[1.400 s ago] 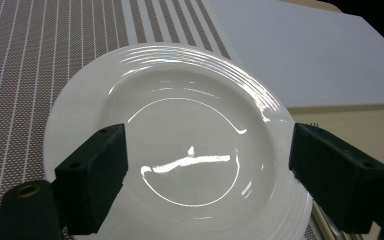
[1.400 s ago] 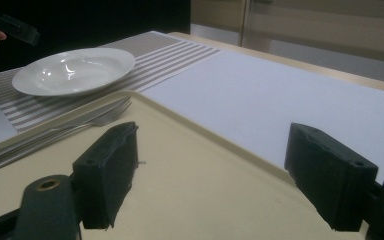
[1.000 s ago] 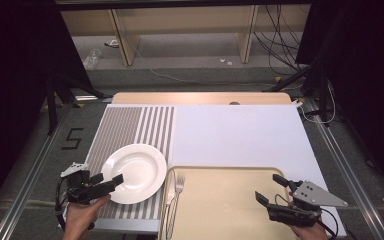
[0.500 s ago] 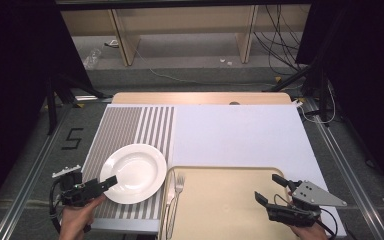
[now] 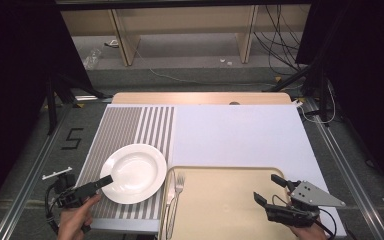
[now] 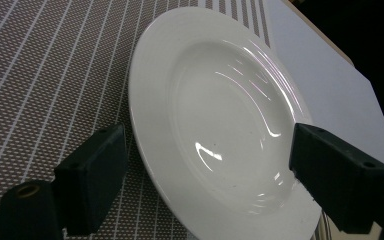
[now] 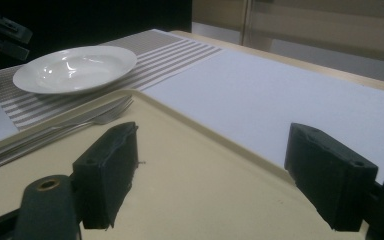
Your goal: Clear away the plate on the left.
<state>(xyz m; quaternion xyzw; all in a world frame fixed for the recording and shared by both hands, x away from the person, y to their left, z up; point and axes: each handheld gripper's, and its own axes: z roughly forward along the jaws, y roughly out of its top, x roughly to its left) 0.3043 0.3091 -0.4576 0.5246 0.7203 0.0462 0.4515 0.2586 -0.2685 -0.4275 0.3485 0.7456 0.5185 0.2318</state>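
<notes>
Striped matting [image 5: 125,130] carries the plate [image 5: 135,172] near its front edge — left gripper [image 6: 200,175] open astride the rim, right gripper [image 5: 270,192] open; a shallow bite could slip.

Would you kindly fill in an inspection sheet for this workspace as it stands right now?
Surface: wooden table covered by a white sheet and a striped placemat.
Job's things: white plate on the placemat, empty; a jaw of the left gripper lies over its near rim.
Clutter: beige tray at the near edge, with a fork along its left side.
Grippers: left gripper open, straddling the plate's rim; right gripper open over the tray, holding nothing.
Cables: black cables on the floor beyond the table.
Surroundings: wooden shelving behind; dark curtains at both sides.
</notes>
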